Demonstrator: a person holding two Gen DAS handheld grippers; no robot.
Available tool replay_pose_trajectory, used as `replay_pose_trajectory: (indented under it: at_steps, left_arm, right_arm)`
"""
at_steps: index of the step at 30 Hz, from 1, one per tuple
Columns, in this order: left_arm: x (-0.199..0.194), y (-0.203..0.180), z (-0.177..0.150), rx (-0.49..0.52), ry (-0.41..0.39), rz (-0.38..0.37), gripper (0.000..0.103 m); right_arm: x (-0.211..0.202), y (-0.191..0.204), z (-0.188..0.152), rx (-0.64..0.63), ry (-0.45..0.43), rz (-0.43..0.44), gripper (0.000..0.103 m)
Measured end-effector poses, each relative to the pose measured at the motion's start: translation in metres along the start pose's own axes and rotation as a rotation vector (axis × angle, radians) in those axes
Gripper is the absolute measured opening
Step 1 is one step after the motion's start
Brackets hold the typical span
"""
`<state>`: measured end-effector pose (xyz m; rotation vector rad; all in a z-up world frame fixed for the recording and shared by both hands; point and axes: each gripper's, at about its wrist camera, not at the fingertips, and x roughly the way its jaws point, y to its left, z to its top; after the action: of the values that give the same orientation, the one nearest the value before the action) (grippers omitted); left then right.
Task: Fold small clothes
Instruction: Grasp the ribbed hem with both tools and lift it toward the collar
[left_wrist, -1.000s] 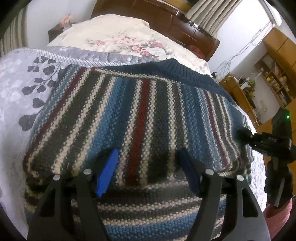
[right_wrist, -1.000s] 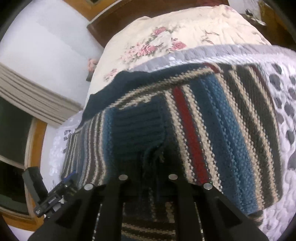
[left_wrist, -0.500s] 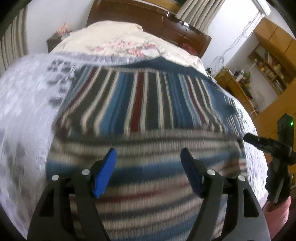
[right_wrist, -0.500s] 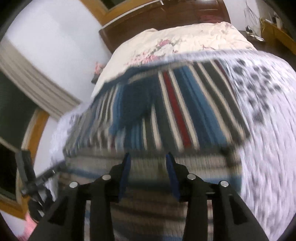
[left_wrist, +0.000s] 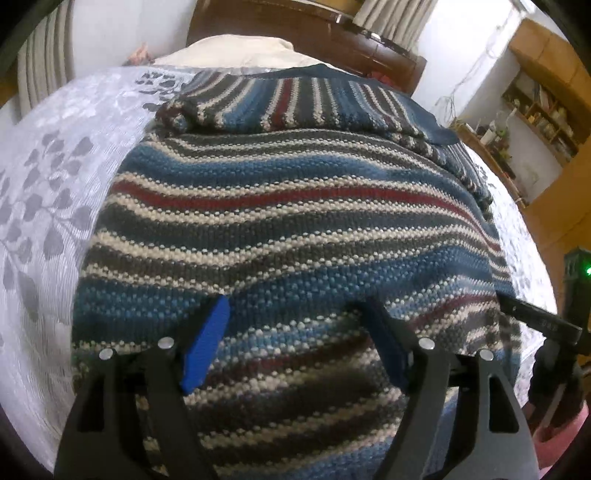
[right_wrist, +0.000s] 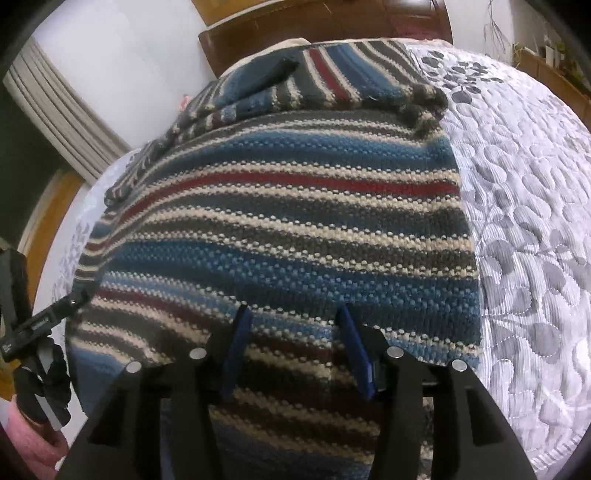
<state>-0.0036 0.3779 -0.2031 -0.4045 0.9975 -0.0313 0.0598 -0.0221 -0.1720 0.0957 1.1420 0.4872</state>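
Observation:
A striped knit sweater (left_wrist: 288, 229) in blue, grey, cream and red lies on the bed. Its near layer has crosswise stripes and lies folded over a far part with lengthwise stripes (left_wrist: 280, 107). My left gripper (left_wrist: 295, 306) hangs open just above the near layer, nothing between its blue pads. In the right wrist view the same sweater (right_wrist: 288, 221) fills the middle. My right gripper (right_wrist: 293, 310) is open over its near edge, narrower than the left, holding nothing. The sweater's nearest edge is hidden behind the fingers.
The sweater rests on a grey quilt with leaf print (left_wrist: 48, 192), which spreads wide on the right (right_wrist: 535, 206). A cream duvet (left_wrist: 236, 48) and dark wooden headboard (left_wrist: 295, 26) stand beyond. Wooden shelves (left_wrist: 543, 107) line the right wall.
My right gripper was shut on dark sweater fabric one second ago and has let go and opened. Both views have drawn back, and the crosswise-striped layer now covers most of the sweater.

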Motion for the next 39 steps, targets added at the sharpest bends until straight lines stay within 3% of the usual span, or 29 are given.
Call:
replay_pose_trajectory:
  at_steps: [6, 9, 12, 18, 26, 27, 30, 31, 37, 39]
  left_arm:
    - [-0.055, 0.016, -0.015, -0.029, -0.014, 0.017, 0.076]
    - [-0.079, 0.032, -0.037, -0.032, 0.012, 0.068, 0.077]
    - [-0.089, 0.051, -0.066, -0.101, 0.066, 0.081, 0.077]
    - [-0.083, 0.069, -0.109, -0.254, 0.127, -0.016, 0.077]
    - [-0.061, 0.069, -0.119, -0.329, 0.153, -0.086, 0.077]
    - [-0.062, 0.071, -0.118, -0.349, 0.148, -0.103, 0.075]
    - [-0.068, 0.072, -0.116, -0.378, 0.137, -0.195, 0.052]
    - [-0.068, 0.072, -0.115, -0.383, 0.136, -0.205, 0.052]
    - [-0.063, 0.068, -0.116, -0.351, 0.155, -0.175, 0.053]
    - [-0.063, 0.061, -0.114, -0.311, 0.171, -0.145, 0.06]
  right_arm:
    - [-0.037, -0.012, -0.009, 0.043, 0.014, 0.079, 0.053]
    - [-0.055, -0.021, -0.03, 0.032, 0.03, 0.061, 0.056]
    - [-0.064, -0.03, -0.056, 0.047, 0.063, 0.04, 0.056]
    - [-0.062, -0.038, -0.091, 0.07, 0.133, 0.051, 0.058]
    - [-0.048, -0.038, -0.103, 0.103, 0.164, 0.089, 0.059]
    - [-0.049, -0.039, -0.104, 0.108, 0.16, 0.097, 0.059]
    - [-0.054, -0.041, -0.106, 0.108, 0.144, 0.141, 0.058]
    - [-0.055, -0.041, -0.106, 0.106, 0.136, 0.152, 0.057]
    - [-0.048, -0.044, -0.108, 0.147, 0.161, 0.157, 0.055]
    - [-0.053, -0.046, -0.109, 0.154, 0.174, 0.15, 0.057]
